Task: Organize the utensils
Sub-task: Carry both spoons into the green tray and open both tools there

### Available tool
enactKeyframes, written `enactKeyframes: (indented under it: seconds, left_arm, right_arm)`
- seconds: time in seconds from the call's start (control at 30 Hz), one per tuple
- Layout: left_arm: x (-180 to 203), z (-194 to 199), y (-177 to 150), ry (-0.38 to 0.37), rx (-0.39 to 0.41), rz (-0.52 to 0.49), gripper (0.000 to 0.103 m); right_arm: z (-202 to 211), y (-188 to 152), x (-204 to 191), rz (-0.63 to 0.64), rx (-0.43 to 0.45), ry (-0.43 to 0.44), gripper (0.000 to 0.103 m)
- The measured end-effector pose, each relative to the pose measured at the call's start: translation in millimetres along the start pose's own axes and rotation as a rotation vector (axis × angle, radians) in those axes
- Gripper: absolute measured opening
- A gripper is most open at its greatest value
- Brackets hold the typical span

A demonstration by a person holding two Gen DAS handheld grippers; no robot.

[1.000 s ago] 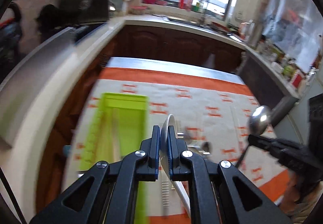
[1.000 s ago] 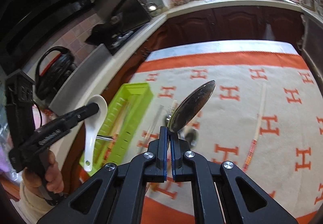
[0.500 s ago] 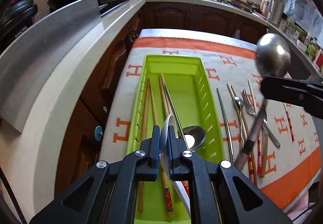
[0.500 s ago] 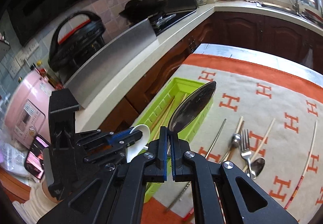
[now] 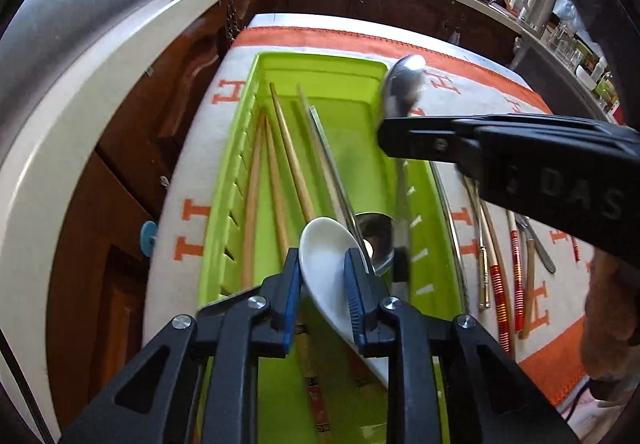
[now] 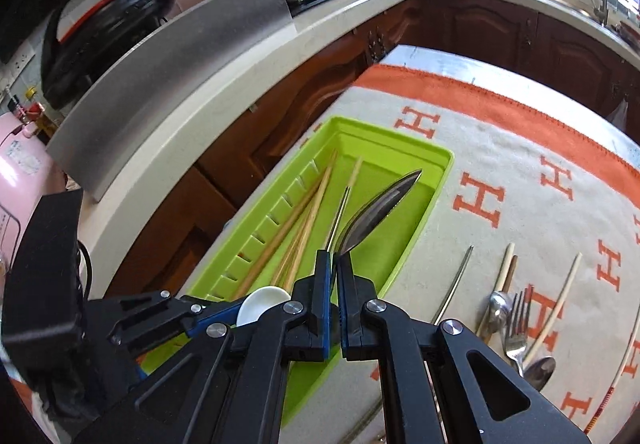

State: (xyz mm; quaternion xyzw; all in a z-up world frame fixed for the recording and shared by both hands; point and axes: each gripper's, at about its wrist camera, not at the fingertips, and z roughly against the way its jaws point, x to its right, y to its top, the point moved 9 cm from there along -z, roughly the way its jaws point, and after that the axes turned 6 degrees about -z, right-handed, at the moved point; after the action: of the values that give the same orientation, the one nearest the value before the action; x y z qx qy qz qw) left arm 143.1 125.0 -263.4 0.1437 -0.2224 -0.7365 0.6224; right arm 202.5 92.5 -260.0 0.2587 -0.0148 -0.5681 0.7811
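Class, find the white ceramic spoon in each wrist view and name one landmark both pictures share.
Left wrist view: white ceramic spoon bottom centre, between the left gripper fingers.
Right wrist view: white ceramic spoon lower left, only its bowl showing.
Shared landmark: green tray.

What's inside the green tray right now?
The green tray holds wooden chopsticks, a metal chopstick and a steel spoon. The white spoon and left gripper cover its near end.

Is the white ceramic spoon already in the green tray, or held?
Cannot tell: the left hand-held gripper has parted fingers flanking the white spoon above the green tray.
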Motion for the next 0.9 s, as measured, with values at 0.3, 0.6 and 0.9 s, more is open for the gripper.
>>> enactKeyframes:
  seconds: [0.3,0.6,0.9]
  left_arm:
    - [9.5,6.2,-5.9,0.012,-0.032,0.018,0.052]
    - [6.8,44.5,-1.2,0.058,0.026,0.027,0.059]
    - [-36.0,70.7,4.7,0.110,0.079,0.138,0.059]
  right_arm:
    - [13.8,-1.4,2.6,0.000,0.027,0.036,0.019]
    - [35.7,-22.8,5.8,-0.027,0.020,0.060,0.019]
    - [68.2,-47.3,29.9,-0.098,0.040,0.075,0.019]
